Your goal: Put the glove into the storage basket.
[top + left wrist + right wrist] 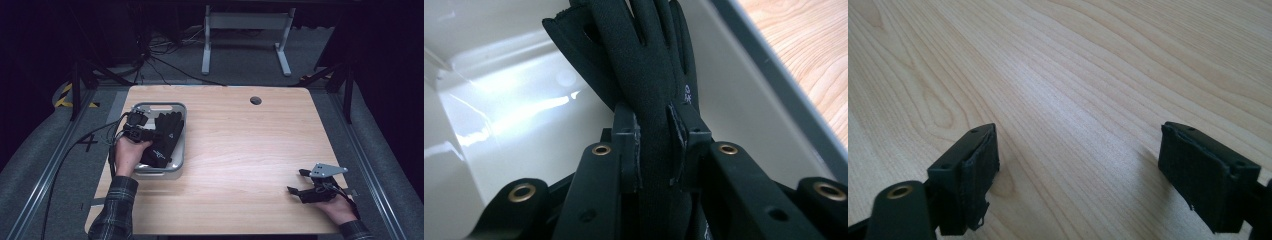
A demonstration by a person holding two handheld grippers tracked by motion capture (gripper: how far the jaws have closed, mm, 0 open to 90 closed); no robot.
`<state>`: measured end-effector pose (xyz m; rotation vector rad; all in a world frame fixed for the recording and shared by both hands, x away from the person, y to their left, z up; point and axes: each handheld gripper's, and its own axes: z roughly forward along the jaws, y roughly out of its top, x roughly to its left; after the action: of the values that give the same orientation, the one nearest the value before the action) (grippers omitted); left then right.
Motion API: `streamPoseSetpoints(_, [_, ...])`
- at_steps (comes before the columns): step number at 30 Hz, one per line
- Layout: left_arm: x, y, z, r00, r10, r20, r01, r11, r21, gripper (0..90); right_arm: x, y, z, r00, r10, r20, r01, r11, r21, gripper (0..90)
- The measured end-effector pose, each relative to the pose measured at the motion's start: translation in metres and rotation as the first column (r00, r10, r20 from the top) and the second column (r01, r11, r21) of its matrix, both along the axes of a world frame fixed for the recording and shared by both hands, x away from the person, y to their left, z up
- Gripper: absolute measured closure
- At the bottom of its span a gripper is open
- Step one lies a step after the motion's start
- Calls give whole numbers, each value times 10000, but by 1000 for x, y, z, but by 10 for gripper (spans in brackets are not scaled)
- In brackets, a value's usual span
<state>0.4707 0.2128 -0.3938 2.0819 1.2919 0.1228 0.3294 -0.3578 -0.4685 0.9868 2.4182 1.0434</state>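
A: Status of the glove [649,85]?
B: Black fabric, small pale print, unreadable. My left gripper [658,145] clamps it inside the grey bin [177,150]. My right gripper [1078,175] stands wide, empty, over the table [240,145].

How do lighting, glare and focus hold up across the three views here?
High view: table well lit, surroundings nearly black. Left gripper view: strong white glare on the bin wall, and the black glove loses detail. Right gripper view: even light, soft sheen on the wood, near gripper pads slightly soft.
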Motion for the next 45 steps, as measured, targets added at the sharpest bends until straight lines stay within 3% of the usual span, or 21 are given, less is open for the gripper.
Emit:
streamPoseSetpoints(4, [1,1,-7,9999,-13,-142,18,9995,304,724,0,0,0,10000,2,3,-2,10000,-1,172])
streamPoseSetpoints(8, [0,3,-9,9994,333,81,-338,9965,759,593,0,0,0,10000,1,0,-1,10000,1,173])
streamPoseSetpoints(16, [-3,7,0,9956,720,603,-758,9951,632,367,0,0,0,10000,-1,5,1,10000,-2,173])
streamPoseSetpoints(22, [-6,-3,5,9962,359,799,-388,9986,356,310,0,0,0,10000,-1,3,1,10000,-3,173])
streamPoseSetpoints(31, [-16,-34,15,9927,-461,1118,465,9989,-11,225,0,0,0,10000,-4,6,4,10000,-13,172])
streamPoseSetpoints(38, [-29,-65,23,9805,-1266,1503,1317,9910,-242,221,1,0,0,10000,3,-14,-3,10000,-7,165])
streamPoseSetpoints(45, [-42,-100,24,9621,-2148,1677,2230,9743,-312,220,1,0,0,10000,-14,-22,14,10000,-32,164])
